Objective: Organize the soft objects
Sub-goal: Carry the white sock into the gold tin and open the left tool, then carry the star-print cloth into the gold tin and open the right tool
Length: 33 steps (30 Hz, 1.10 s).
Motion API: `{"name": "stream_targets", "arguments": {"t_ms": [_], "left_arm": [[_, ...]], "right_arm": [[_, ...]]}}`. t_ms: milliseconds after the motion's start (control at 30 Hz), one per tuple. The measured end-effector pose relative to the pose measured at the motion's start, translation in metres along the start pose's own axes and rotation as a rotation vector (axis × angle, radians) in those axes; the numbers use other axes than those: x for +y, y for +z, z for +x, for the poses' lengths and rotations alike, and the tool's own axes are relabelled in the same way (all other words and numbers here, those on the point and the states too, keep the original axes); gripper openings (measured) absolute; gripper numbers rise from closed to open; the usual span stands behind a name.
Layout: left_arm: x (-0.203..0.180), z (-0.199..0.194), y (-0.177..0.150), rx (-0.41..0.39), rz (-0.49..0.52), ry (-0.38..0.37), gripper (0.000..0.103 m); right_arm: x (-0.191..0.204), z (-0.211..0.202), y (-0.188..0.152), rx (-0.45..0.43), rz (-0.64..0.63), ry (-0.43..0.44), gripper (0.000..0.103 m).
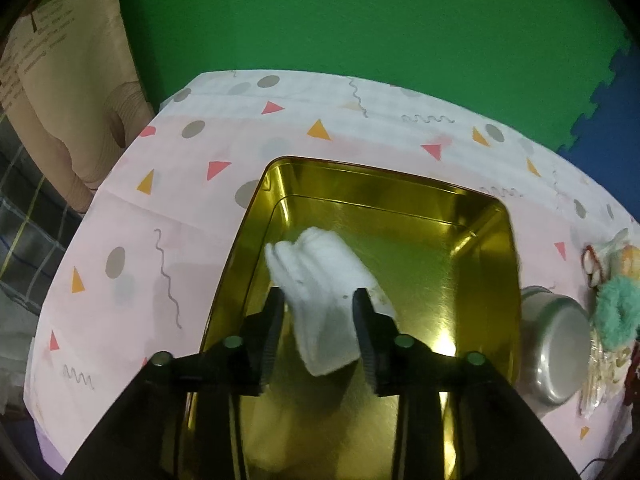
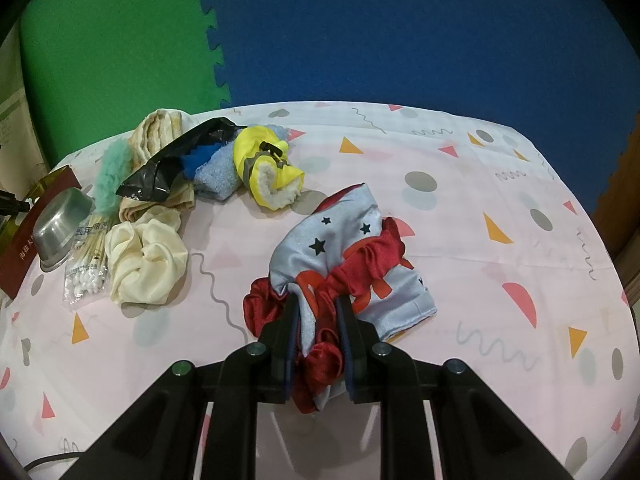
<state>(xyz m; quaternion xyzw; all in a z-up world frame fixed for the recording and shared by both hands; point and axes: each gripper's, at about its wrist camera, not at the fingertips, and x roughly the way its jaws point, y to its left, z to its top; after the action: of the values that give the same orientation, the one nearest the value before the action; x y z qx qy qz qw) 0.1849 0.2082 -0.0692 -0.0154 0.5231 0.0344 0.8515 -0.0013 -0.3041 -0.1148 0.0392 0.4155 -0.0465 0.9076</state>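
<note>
The left gripper (image 1: 320, 300) hangs over the gold tin (image 1: 496, 248), jaws parted with a folded white cloth (image 1: 320, 276) between them; whether the pads touch it cannot be told. The cloth is fluffy, its far end lying on the tin's floor. The right gripper (image 2: 318, 306) is clamped on a glossy bundle — a red satin scrunchie (image 2: 372, 264) and a pale blue fabric with black stars (image 2: 320, 240) — on the patterned tablecloth (image 2: 480, 200). Farther off lie a cream scrunchie (image 2: 146, 260), then a yellow fleece-lined piece (image 2: 264, 168).
</note>
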Motion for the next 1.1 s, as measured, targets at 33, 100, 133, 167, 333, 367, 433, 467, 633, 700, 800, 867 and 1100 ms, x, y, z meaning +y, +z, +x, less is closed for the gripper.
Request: {"name": "stream_targets", "arguments": {"t_ms": [33,100,133,167,333,367,433,467,633,700,800,867,1100], "left_arm": [[-0.001,-0.005,-0.002,-0.007,-0.002,-0.003,0.034],[-0.002,-0.015,-0.006,-0.026,-0.002,-0.01,0.036],[-0.004,-0.021,-0.009,-0.039,-0.001,-0.006,0.036],[-0.005,-0.029,-0.013,-0.057,-0.002,0.003,0.038],[-0.013,-0.067,-0.043,-0.157,-0.011,0.09,0.053],[-0.015,-0.072,-0.049,-0.169,-0.007,0.095,0.053],[-0.019,-0.081,-0.065,-0.187,0.002,0.112,0.054],[-0.02,-0.084,-0.07,-0.192,0.006,0.118,0.055],[-0.021,-0.098,-0.097,-0.239,0.005,0.171,0.063],[-0.02,-0.101,-0.106,-0.254,0.001,0.186,0.064],[-0.014,-0.103,-0.115,-0.258,-0.024,0.187,0.067],[-0.01,-0.105,-0.12,-0.272,-0.047,0.194,0.069],[-0.008,-0.105,-0.133,-0.302,-0.054,0.232,0.074]], "right_arm": [[0.0,0.0,0.0,0.0,0.0,0.0,0.019],[0.0,0.0,0.0,0.0,-0.001,-0.001,0.019],[0.001,0.0,0.0,0.0,-0.002,-0.002,0.019],[0.0,0.0,0.0,0.0,-0.004,-0.004,0.019],[-0.001,0.0,0.0,-0.001,-0.008,-0.006,0.019],[-0.001,0.0,0.0,-0.001,-0.009,-0.007,0.019],[0.0,-0.001,0.0,-0.002,-0.013,-0.01,0.019],[0.0,-0.001,0.0,-0.002,-0.014,-0.011,0.019],[0.0,-0.002,0.001,-0.006,-0.015,-0.011,0.019],[-0.001,-0.003,0.001,-0.009,-0.014,-0.01,0.018],[0.001,-0.006,0.001,-0.014,-0.016,-0.008,0.017],[0.003,-0.009,0.0,-0.021,-0.024,-0.014,0.017],[0.019,-0.023,-0.002,-0.031,-0.012,-0.004,0.016]]}}
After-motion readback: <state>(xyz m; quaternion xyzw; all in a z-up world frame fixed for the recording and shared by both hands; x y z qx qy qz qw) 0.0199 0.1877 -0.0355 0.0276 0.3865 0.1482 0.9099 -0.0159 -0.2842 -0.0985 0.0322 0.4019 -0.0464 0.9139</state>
